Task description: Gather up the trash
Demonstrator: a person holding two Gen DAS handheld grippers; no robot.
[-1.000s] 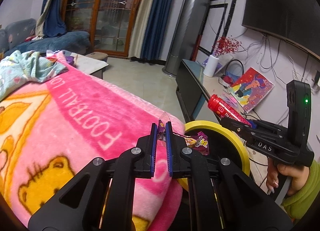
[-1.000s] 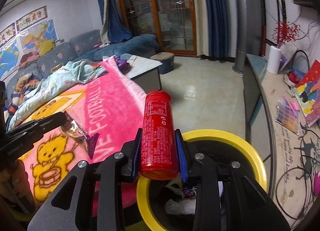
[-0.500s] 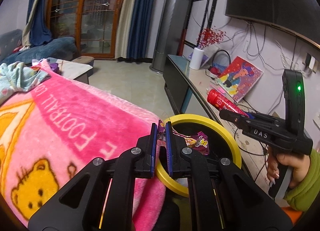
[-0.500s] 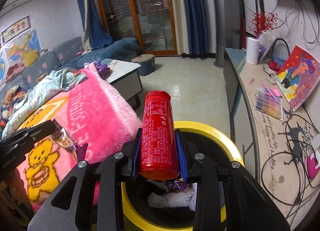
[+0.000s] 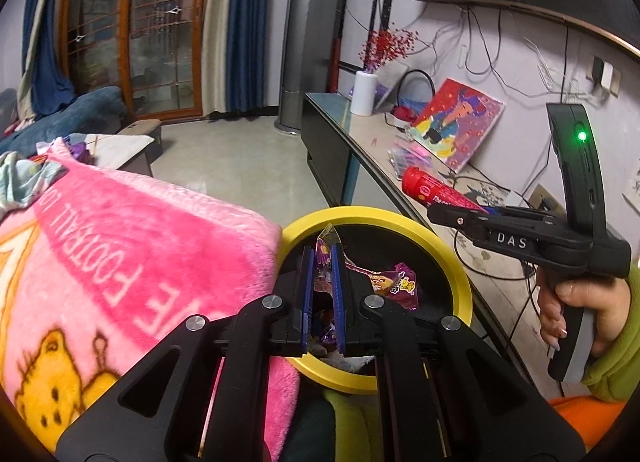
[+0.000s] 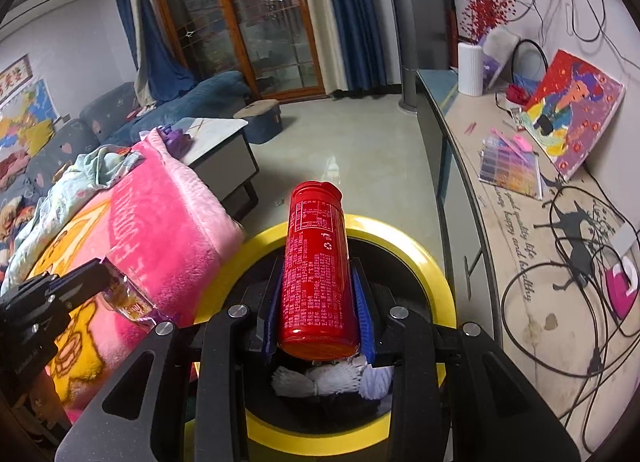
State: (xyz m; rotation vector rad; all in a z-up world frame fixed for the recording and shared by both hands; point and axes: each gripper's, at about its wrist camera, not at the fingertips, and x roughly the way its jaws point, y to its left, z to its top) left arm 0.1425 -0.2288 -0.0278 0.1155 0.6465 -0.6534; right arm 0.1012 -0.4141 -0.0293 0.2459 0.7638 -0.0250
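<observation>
Right wrist view: our right gripper (image 6: 318, 318) pinches the red tube (image 6: 316, 270) over the yellow-rimmed bin (image 6: 404, 238); our left gripper (image 5: 321, 282) pinches a wrapper (image 5: 326, 258) there too. We should spread fingers only once centred above the opening.

— What does the trash look like?
— A red printed tube (image 6: 316, 270) sits tilted above the yellow-rimmed bin (image 6: 424, 258); a crinkled purple-and-clear wrapper (image 5: 326, 258) hangs over its opening.
— And inside the bin?
— White crumpled paper (image 6: 316, 380) and another purple wrapper (image 5: 394, 288).
</observation>
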